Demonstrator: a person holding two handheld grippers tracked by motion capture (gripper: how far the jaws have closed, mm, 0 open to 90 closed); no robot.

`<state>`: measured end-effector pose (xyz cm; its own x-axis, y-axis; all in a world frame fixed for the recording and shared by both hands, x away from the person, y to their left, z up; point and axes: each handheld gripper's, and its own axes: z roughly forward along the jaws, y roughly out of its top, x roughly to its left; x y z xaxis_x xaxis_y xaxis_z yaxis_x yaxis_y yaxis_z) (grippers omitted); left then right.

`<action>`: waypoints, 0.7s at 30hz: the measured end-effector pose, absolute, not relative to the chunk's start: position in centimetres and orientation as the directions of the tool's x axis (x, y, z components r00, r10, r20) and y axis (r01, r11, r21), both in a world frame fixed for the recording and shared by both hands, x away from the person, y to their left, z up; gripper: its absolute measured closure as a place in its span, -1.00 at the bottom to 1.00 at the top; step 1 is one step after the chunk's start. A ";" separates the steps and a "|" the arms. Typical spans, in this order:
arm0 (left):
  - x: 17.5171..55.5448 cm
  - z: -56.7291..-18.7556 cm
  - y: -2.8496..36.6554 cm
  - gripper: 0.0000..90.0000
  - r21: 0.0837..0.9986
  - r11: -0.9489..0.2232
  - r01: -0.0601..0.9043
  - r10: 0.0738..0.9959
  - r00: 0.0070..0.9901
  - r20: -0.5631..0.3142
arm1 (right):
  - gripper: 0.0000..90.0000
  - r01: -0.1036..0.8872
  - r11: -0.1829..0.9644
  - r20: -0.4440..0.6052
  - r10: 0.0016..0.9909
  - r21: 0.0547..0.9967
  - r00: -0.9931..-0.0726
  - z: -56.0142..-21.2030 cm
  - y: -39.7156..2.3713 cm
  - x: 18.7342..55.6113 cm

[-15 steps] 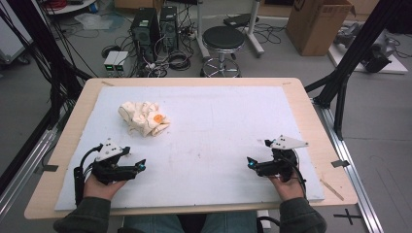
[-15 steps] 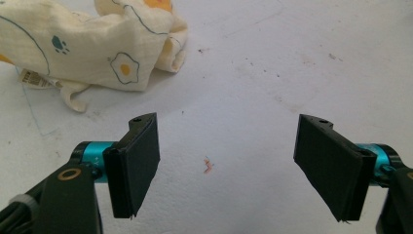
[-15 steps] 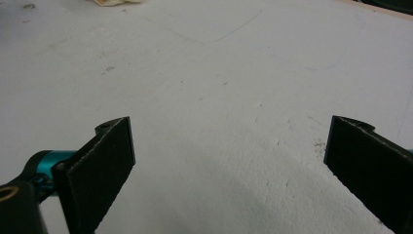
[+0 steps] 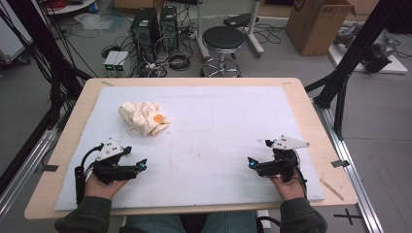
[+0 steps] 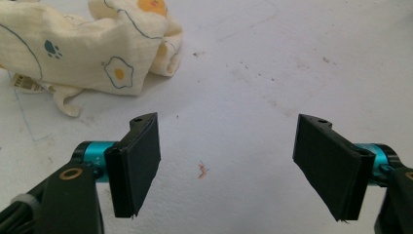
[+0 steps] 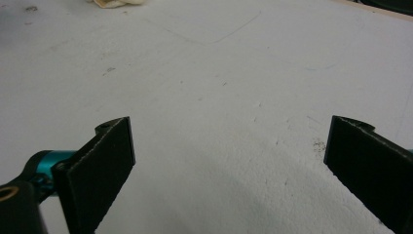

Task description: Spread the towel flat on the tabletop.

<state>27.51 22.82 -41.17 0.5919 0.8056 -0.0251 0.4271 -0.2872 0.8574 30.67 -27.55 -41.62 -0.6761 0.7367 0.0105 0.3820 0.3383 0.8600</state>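
Nothing moved, cloth (image 4: 144,118) untouched, tongs (image 4: 142,165) wide.

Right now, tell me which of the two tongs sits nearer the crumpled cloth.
The left tongs, at the sheet's near left. The cloth lies just beyond them, while the right tongs rest far across the white sheet.
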 end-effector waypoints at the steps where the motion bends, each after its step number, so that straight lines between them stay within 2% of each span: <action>1: 27.5 -41.2 22.8 -0.43 0.857 -0.290 0.427 0.805 0.593 -0.023 | -0.92 0.378 0.338 0.008 0.736 0.862 -0.677 -41.6 -27.6 30.7; 14: 27.4 -40.8 23.0 -0.41 0.882 -0.263 0.390 0.813 0.582 -0.015 | -0.92 0.381 0.334 0.011 0.739 0.862 -0.674 -41.6 -27.5 30.6; 21: 27.9 -40.3 23.2 -0.39 0.905 -0.185 0.384 0.831 0.553 -0.065 | -0.92 0.372 0.333 0.005 0.738 0.866 -0.674 -41.4 -27.5 30.5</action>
<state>27.89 23.17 -40.32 0.5531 0.8306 -0.0648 0.3837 -0.1849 0.9048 30.46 -27.47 -41.41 -0.6744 0.7384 0.0054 0.3718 0.3332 0.8665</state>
